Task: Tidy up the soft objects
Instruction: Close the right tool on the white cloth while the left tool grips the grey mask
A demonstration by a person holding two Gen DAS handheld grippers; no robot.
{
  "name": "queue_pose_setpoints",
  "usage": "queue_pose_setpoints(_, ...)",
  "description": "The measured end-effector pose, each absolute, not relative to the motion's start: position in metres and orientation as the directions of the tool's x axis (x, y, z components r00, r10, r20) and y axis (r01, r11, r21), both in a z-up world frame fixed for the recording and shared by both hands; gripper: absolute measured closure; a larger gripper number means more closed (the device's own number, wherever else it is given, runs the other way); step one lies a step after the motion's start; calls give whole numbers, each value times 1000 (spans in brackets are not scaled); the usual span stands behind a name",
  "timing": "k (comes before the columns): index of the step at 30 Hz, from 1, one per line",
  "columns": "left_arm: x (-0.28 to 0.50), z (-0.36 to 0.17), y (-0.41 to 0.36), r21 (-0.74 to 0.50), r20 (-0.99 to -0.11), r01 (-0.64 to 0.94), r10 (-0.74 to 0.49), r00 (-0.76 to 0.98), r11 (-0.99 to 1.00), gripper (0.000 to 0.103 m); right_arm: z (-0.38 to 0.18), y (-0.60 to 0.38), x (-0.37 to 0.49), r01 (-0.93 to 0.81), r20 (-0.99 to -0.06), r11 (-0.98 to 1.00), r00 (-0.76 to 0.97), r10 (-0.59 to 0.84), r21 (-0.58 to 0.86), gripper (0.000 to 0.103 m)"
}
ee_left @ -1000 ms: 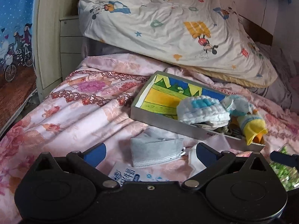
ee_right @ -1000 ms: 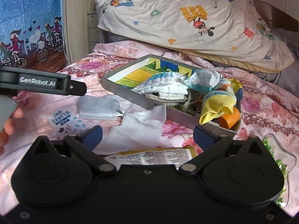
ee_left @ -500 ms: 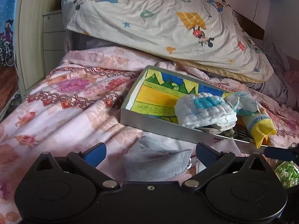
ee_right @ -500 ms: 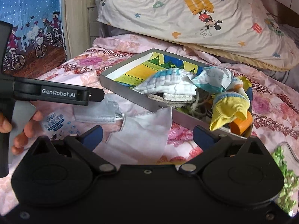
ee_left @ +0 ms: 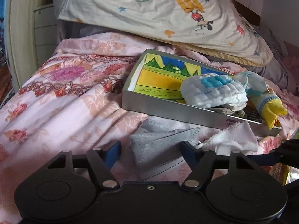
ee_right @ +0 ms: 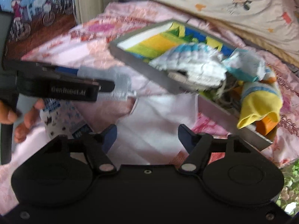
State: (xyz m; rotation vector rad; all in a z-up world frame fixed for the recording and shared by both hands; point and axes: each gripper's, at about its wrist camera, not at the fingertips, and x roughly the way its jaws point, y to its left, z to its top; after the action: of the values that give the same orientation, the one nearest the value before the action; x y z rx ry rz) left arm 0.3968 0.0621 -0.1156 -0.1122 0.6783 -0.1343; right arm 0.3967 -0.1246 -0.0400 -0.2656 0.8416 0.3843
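A grey face mask (ee_left: 158, 143) lies on the floral bedspread, between the blue pads of my left gripper (ee_left: 150, 152). Its jaws are closing and the left pad still stands clear of the mask. A white cloth (ee_right: 158, 119) lies between the pads of my right gripper (ee_right: 147, 136), whose jaws are also closing; that view is blurred. Behind both sits a grey box (ee_left: 168, 113) with a colourful bottom. It holds a white-and-blue quilted cloth (ee_left: 211, 91), a yellow sock (ee_left: 271, 110) and other soft items.
A cartoon-print pillow (ee_left: 158, 15) leans behind the box. The pink floral bedspread (ee_left: 65, 97) stretches left to a pale headboard (ee_left: 22, 28). A printed packet (ee_right: 61, 115) lies by the person's hand (ee_right: 28, 119). Green shiny material (ee_right: 291, 177) is at the right edge.
Both grippers have come down and forward, the left over the grey mask, the right over the white cloth. Both pairs of pads stand closer together than before.
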Motion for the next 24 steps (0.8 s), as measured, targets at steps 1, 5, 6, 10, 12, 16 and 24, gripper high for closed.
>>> queue_pose_setpoints(1, 397, -116, 60, -139, -616, 99, -165, 770, 985, 41, -44, -122, 399, -433, -777, 898, 592, 217, -80, 50)
queue_pose_setpoints(5, 395, -117, 54, -107, -609, 120, -161, 777, 987, 53, -54, -117, 401, -445, -787, 893, 574, 227, -67, 61)
queue_pose_setpoints(6, 395, -116, 54, -104, -610, 123, -161, 776, 987, 56, -54, -116, 401, -447, -787, 893, 571, 234, -59, 69)
queue_pose_setpoints(10, 395, -114, 57, -137, -611, 118, -177, 772, 984, 69, -53, -115, 399, -450, -788, 892, 566, 243, -48, 83)
queue_pose_setpoints(12, 394, -111, 57, -143, -606, 115, -179, 775, 983, 74, -54, -117, 396, -446, -784, 894, 571, 244, -47, 87)
queue_pose_setpoints(16, 389, -102, 55, -142, -584, 111, -173, 793, 984, 87, -51, -124, 391, -432, -769, 900, 593, 239, -54, 101)
queue_pose_setpoints(24, 385, -80, 59, -181, -535, 100, -184, 824, 978, 95, -35, -134, 382, -408, -714, 912, 652, 253, -50, 103)
